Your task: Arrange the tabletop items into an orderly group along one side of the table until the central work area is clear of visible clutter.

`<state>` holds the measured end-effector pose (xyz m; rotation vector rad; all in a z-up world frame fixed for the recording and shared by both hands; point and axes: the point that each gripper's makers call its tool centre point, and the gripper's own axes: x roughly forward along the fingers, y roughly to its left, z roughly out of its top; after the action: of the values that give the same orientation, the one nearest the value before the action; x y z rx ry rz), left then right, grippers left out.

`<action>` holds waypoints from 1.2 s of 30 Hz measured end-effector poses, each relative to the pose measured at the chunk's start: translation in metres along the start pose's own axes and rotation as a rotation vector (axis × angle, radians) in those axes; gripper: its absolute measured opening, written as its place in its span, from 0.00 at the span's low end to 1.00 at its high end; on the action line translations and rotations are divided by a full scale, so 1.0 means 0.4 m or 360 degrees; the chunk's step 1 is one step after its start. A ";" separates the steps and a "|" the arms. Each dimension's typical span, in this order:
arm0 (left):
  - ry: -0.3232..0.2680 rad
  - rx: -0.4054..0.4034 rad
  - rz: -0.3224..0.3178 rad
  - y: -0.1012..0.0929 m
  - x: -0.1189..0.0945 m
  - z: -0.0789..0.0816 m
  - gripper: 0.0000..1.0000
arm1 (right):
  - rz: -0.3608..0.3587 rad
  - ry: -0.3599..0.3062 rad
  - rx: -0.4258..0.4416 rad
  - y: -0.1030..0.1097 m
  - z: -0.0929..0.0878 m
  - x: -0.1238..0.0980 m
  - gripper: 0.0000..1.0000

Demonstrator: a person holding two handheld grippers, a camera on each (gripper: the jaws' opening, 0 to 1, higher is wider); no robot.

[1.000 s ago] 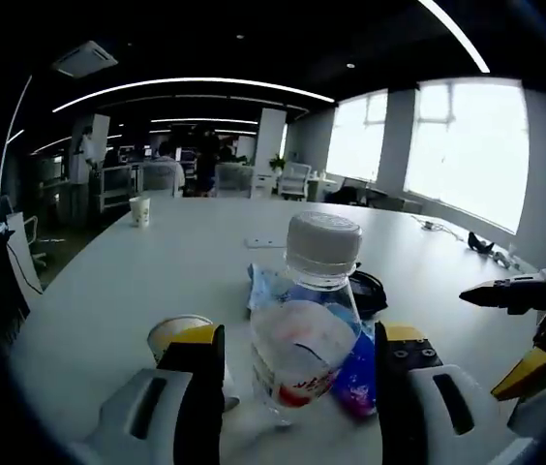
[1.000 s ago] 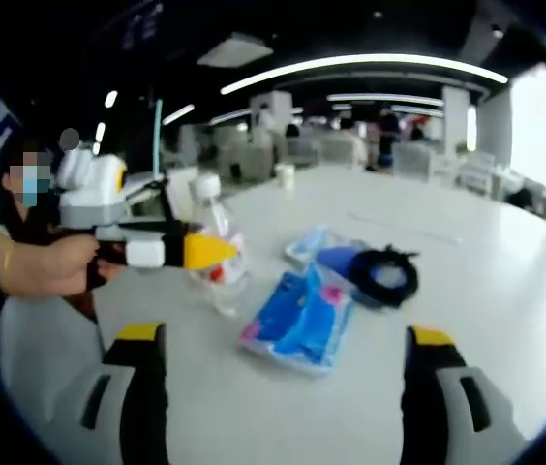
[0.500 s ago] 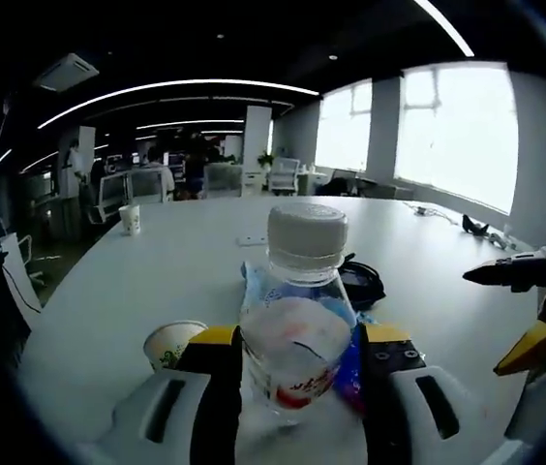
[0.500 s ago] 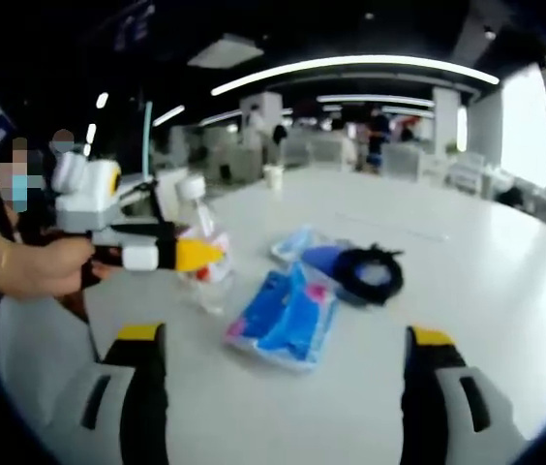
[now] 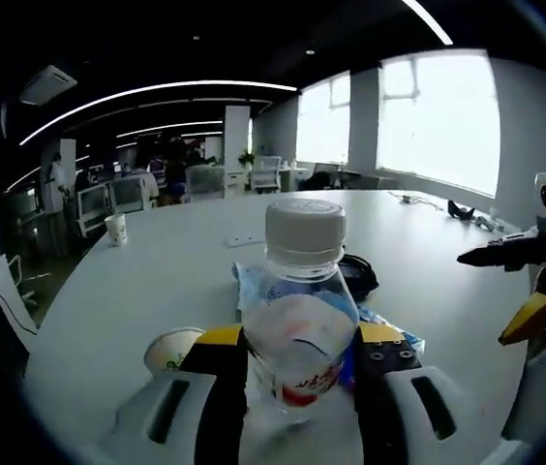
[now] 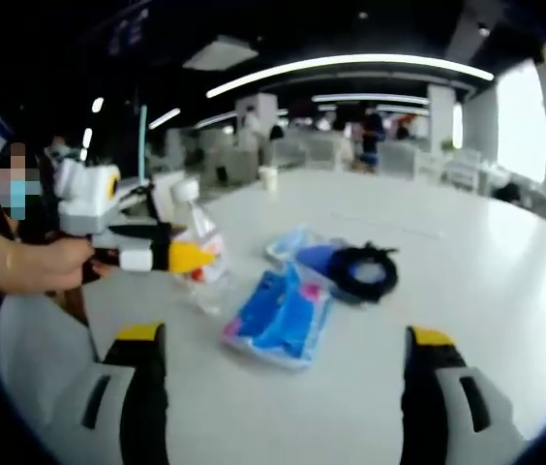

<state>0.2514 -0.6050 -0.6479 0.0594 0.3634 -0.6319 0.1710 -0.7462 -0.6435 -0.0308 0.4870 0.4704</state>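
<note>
A clear water bottle (image 5: 297, 329) with a white cap stands between my left gripper's (image 5: 297, 346) jaws, which press on its sides. In the right gripper view the left gripper (image 6: 171, 257) holds the bottle (image 6: 194, 254) tilted over the table's near left part. A blue packet (image 6: 278, 315) lies flat in the middle, with a second blue packet (image 6: 300, 247) and a black coiled item (image 6: 365, 274) just behind it. My right gripper (image 6: 283, 336) is open above the table in front of the blue packet, holding nothing. It also enters the left gripper view as the right gripper (image 5: 483, 298).
A small paper cup (image 5: 171, 349) sits beside the left jaw. Another paper cup (image 5: 115, 230) stands far back on the white table (image 5: 418, 291), near a flat white item (image 5: 244, 240). A person's hand (image 6: 45, 266) grips the left tool. Office desks and chairs lie beyond.
The left jaws have drawn in from either side and now grip the bottle, which has tilted and shifted slightly left in the right gripper view. The right gripper stays open.
</note>
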 end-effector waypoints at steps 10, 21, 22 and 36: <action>0.0000 0.0069 -0.0127 -0.003 0.002 0.001 0.41 | 0.0029 -0.0010 -0.0006 0.009 0.013 -0.006 0.99; -0.0013 0.0091 -0.0201 -0.005 0.003 0.000 0.41 | 0.0029 -0.0016 -0.0003 0.008 0.014 -0.008 0.99; -0.0020 0.0086 -0.0201 -0.005 0.002 0.001 0.40 | 0.0028 -0.0006 -0.0002 0.007 0.010 -0.008 0.99; -0.0046 0.0072 -0.0179 -0.001 0.008 0.007 0.39 | -0.0025 -0.0006 -0.0011 -0.010 0.008 -0.005 0.97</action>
<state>0.2544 -0.6078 -0.6464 0.0731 0.3259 -0.7515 0.1727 -0.7502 -0.6403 -0.0405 0.4808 0.4569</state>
